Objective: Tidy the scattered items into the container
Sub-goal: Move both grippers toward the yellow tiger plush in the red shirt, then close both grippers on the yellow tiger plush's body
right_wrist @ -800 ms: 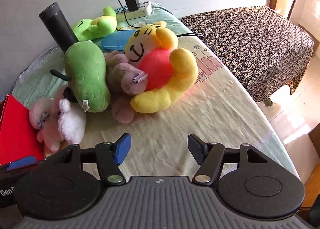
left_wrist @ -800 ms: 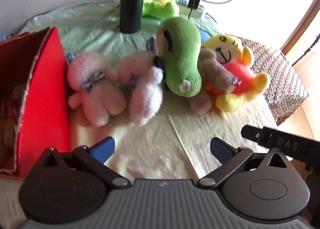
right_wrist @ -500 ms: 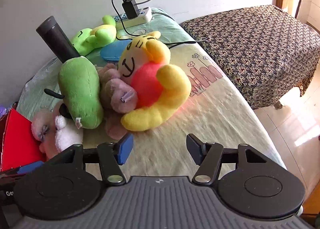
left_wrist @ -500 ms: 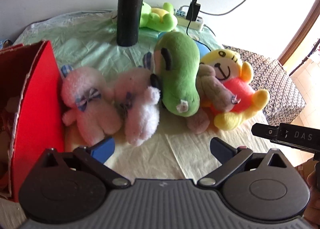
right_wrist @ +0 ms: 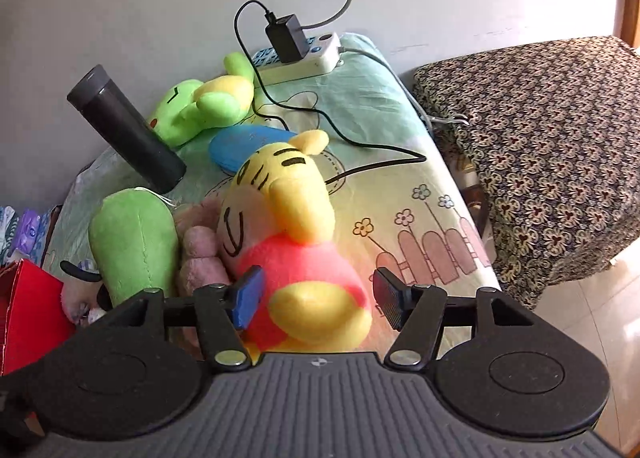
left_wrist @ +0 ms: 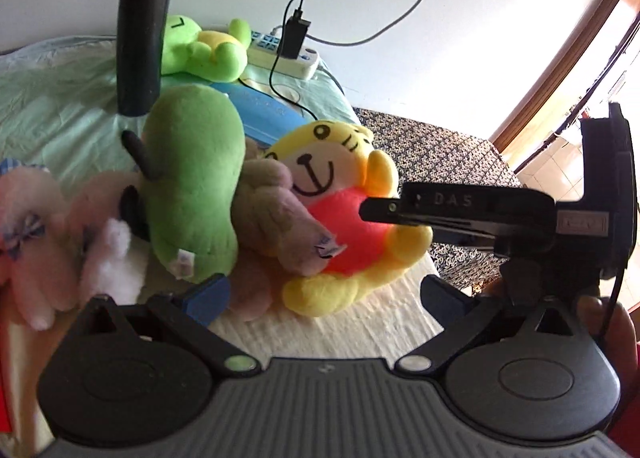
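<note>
The yellow bear plush point(right_wrist: 308, 258) lies at centre frame in my right wrist view, its red belly between my right gripper point(right_wrist: 316, 294) pads. The jaws are spread and not pressing yet; nothing is held. To grasp well, I should sink lower so both pads flank the belly, then close firmly, since soft stuffing will compress. The brown plush point(right_wrist: 200, 258) and green plush point(right_wrist: 136, 242) touch it at left, so lift straight. My left gripper point(left_wrist: 324, 294) hangs fully spread and empty. The red box point(right_wrist: 28, 310) sits at lower left.
</note>
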The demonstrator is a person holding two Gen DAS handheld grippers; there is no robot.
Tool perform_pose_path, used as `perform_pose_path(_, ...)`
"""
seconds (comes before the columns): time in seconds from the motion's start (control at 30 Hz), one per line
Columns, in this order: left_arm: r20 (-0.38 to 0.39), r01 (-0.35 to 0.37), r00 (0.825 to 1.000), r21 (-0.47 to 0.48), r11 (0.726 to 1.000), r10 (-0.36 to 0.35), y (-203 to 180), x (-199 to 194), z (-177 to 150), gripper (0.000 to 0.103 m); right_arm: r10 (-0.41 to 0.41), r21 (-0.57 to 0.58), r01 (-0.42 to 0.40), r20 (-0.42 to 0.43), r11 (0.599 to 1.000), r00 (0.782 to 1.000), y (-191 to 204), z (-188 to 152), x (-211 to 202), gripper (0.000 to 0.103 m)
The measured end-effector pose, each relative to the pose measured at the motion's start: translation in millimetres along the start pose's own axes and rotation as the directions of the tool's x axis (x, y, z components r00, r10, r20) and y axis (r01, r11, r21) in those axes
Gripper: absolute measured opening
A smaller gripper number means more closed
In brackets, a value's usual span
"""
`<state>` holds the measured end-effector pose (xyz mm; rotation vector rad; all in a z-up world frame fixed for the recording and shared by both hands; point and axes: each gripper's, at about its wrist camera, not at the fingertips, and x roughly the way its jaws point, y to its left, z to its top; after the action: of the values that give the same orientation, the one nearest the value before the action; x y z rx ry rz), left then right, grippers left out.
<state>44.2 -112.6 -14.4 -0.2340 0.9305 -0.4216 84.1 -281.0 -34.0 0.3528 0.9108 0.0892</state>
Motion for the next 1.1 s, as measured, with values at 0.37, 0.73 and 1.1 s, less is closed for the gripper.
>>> perform_pose_path(0.37,-0.077,-0.003,0.997,0.036,0.999,0.006,-13.2,18.1,-6.7,0.1,0.181,0.097,-0.173,-0.079,0.98,0.98,-23.5,3.0,12.9,0.04)
perform_pose_path(0.73,-0.186,0.175,0.971,0.147,0.973,-0.147,-44.6,18.5,-40.7,0.1,0.151,0.131,-0.131,-0.154,0.983,0.977,-65.3,-39.6,-47.1,0.039)
perform_pose_path(1.1,-0.234,0.175,0.963,0.181,0.968,-0.13,-60.5,46.7,-53.2,0.099,0.107,0.127,-0.095,-0.088,0.987,0.99,-76.4,-55.3,-60.2,0.052)
